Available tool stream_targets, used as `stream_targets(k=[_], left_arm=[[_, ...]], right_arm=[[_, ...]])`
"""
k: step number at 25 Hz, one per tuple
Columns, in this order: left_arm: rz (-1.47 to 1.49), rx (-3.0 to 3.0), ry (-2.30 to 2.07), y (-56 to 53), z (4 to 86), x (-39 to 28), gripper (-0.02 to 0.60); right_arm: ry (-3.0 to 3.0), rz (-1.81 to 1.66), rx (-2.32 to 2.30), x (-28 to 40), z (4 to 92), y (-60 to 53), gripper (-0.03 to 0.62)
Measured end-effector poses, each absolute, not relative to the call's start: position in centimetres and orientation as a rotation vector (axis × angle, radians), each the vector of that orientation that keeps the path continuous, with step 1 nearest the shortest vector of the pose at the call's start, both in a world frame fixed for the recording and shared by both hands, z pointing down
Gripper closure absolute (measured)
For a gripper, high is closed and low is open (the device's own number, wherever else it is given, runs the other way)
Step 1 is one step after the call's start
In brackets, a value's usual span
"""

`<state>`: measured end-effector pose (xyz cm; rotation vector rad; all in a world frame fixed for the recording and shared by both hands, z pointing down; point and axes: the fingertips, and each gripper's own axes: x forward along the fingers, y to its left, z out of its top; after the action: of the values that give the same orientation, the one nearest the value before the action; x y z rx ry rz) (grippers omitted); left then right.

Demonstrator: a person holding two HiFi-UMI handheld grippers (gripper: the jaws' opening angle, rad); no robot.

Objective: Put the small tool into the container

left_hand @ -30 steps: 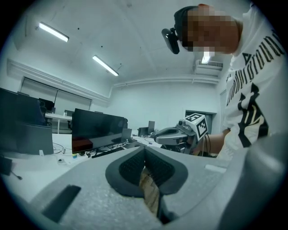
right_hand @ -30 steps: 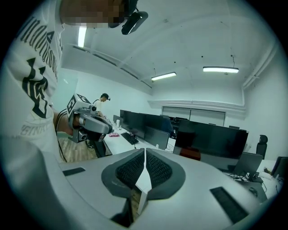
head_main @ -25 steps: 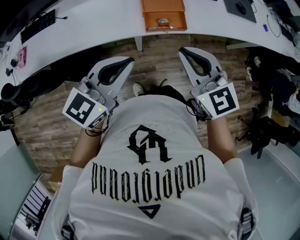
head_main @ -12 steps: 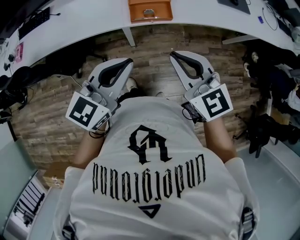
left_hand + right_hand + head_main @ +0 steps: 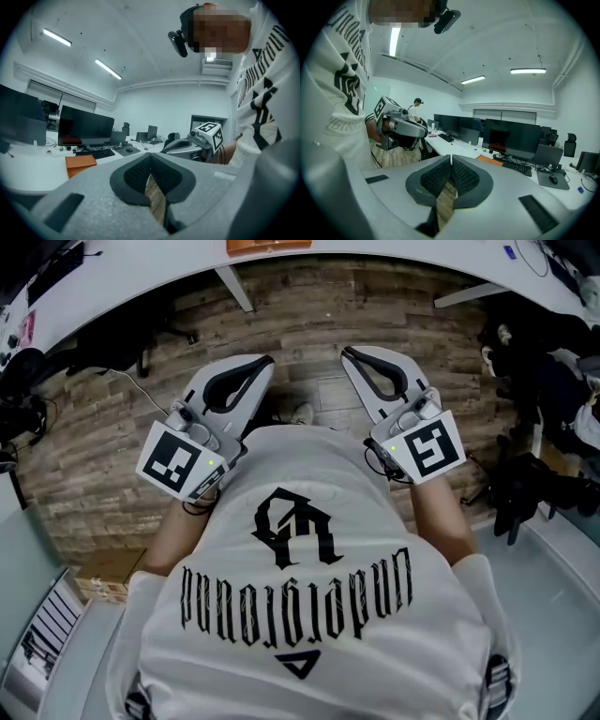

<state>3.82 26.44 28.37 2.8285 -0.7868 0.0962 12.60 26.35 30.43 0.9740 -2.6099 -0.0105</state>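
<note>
Both grippers and the person carrying them have backed away from the orange container (image 5: 267, 245). A second ago it sat well inside the head view. Now only a sliver of it shows at the top edge, on the white bench (image 5: 159, 263). That looks like a retreat from the bench rather than an approach, so the task is either finished or not under way.

The left hand-held gripper (image 5: 266, 360) and right hand-held gripper (image 5: 347, 352) hang side by side over the wooden floor (image 5: 309, 315), well short of the container. Each has its ribbed pads pressed together with nothing between them. The small tool can't be made out now. A small silvery thing lay in the container earlier and may well be it, but the remaining sliver is too thin to tell.
</note>
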Motion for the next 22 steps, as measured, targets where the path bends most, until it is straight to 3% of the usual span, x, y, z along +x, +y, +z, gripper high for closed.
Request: stream_targets(k=[22], left_arm=[[0.142, 2.823, -0.817, 31.0, 28.5, 5.3, 0.566]], right_arm=[[-2.679, 0.039, 0.954, 13.5, 30.2, 30.7, 0.574]])
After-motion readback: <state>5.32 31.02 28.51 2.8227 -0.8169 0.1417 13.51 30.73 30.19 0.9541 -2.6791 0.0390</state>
